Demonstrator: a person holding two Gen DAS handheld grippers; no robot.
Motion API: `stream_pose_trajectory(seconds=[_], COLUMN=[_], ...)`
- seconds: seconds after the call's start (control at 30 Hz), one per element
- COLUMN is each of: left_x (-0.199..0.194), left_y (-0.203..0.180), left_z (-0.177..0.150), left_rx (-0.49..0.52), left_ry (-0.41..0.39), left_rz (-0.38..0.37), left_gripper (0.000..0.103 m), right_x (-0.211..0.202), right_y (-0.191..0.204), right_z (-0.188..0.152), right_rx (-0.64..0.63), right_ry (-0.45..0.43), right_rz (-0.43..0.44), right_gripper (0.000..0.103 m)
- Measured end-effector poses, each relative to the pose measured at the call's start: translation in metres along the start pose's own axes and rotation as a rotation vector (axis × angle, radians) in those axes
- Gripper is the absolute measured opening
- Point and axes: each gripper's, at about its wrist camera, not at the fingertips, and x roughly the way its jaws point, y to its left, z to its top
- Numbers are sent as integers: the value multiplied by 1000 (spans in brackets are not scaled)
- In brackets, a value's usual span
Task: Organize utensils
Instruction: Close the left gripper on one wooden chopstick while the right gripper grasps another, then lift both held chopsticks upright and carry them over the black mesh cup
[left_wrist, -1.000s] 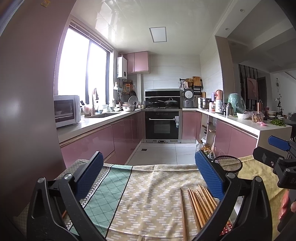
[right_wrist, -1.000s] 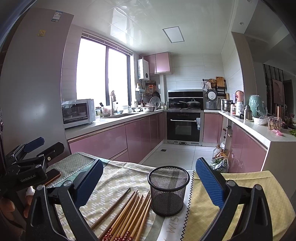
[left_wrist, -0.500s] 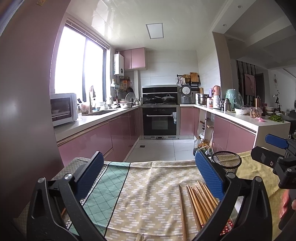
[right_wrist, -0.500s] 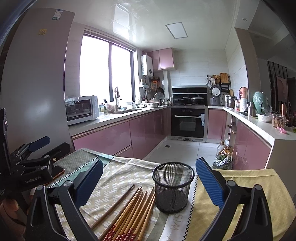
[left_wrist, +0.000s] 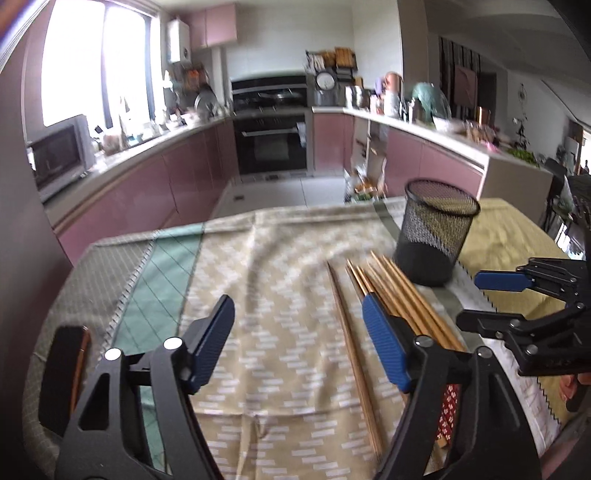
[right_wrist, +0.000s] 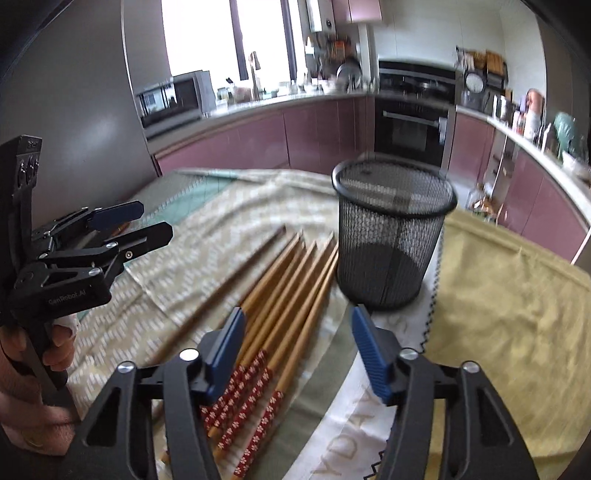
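My right gripper (right_wrist: 297, 345), open wide, is nearest the long brown wooden chopsticks (right_wrist: 284, 280), which point away toward the black mesh cup (right_wrist: 391, 236).

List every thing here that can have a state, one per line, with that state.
Black wire-mesh cup: upright, empty.
Bundle of wooden chopsticks with red patterned ends: lying flat on the cloth beside the cup, none picked up.
Single plain wooden chopstick: flat, apart from the bundle.
Left gripper: open, holding nothing.
Right gripper: open, above the bundle.
Black oven door: closed.

Daylit kitchen, pink cabinets (left_wrist: 155, 184)
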Motion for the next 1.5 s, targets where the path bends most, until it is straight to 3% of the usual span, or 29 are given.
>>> stream_pose_trajectory(seconds=[0.13, 0.4, 0.53, 0.63, 0.83, 0.97, 1.2, 1.33, 1.5], left_x=[31, 68, 82, 91, 102, 102, 87, 59, 25], left_y=[-4, -12, -16, -19, -23, -19, -13, -4, 5], left_z=[-6, -9, -7, -5, 4, 6, 11, 28, 57], left_rx=[19, 28, 21, 28, 25, -14, -54, -69, -102], left_ry=[107, 228, 274, 289, 295, 296, 261, 190, 104], left_rz=[-20, -103, -128, -138, -129, -150, -179, -217, -301], left_gripper=[61, 51, 41, 40, 32, 10, 7, 7, 7], right_x=[17, 35, 41, 44, 52, 49, 20, -7, -39], right_y=[-4, -2, -8, -8, -8, -9, -12, -19, -25], right_z=[-1, 2, 5, 5, 11, 13, 19, 25, 39], right_rx=[18, 19, 37, 39, 47, 56, 54, 55, 58], right_ry=[61, 132, 149, 165, 163, 140, 62, -18, -125], right_rz=[-7, -7, -19, -36, -22, -2, 42, 110, 128], right_gripper=[32, 30, 24, 19, 8, 6, 6, 6, 6])
